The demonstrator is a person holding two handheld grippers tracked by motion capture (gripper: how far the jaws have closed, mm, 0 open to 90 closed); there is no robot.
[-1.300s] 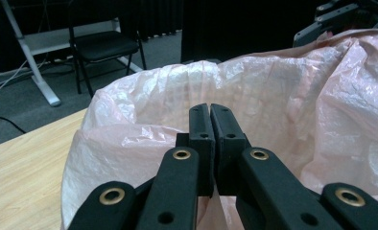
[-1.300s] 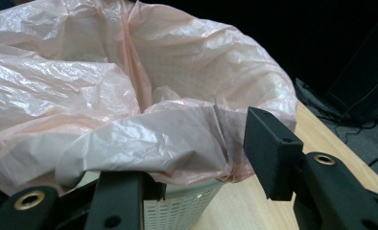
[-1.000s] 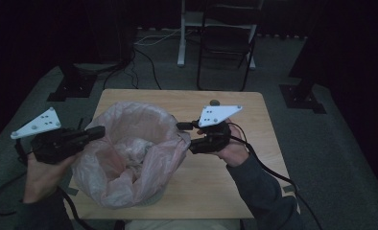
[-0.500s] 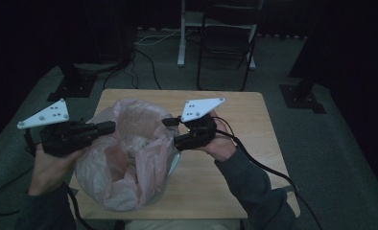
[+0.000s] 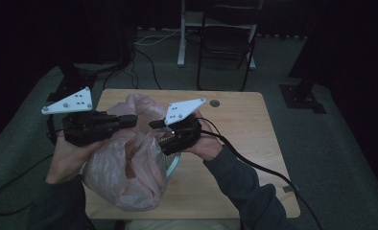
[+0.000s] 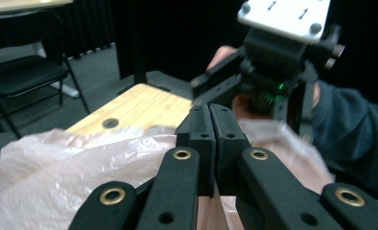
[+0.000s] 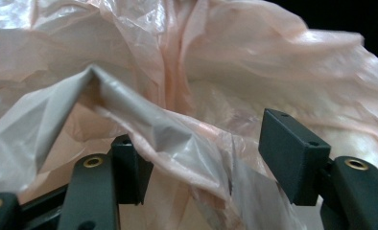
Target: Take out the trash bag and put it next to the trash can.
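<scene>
A thin pink plastic bag [image 5: 124,177] stands bunched up on the left half of the wooden table [image 5: 235,115]. My left gripper [image 5: 132,119] is at the bag's top edge, its jaws pressed together [image 6: 211,129] with the film [image 6: 57,163] gathered up to them. My right gripper [image 5: 158,133] faces it from the right, close to the same edge. Its jaws [image 7: 211,158] have just been opening. A fold of the bag [image 7: 254,62] lies loosely across the gap, and the pads do not press on it.
A round metal rim [image 5: 173,165] shows under the bag's right side. The right gripper's cable [image 5: 254,163] trails over the table toward the front right. A dark folding chair [image 5: 230,43] stands on the floor beyond the far edge. The table has a hole [image 5: 214,103] near its back edge.
Both grippers have come together above the bag: the left moved right and up, the right moved left. The bag's mouth has been drawn narrower and higher. The right jaws have widened.
</scene>
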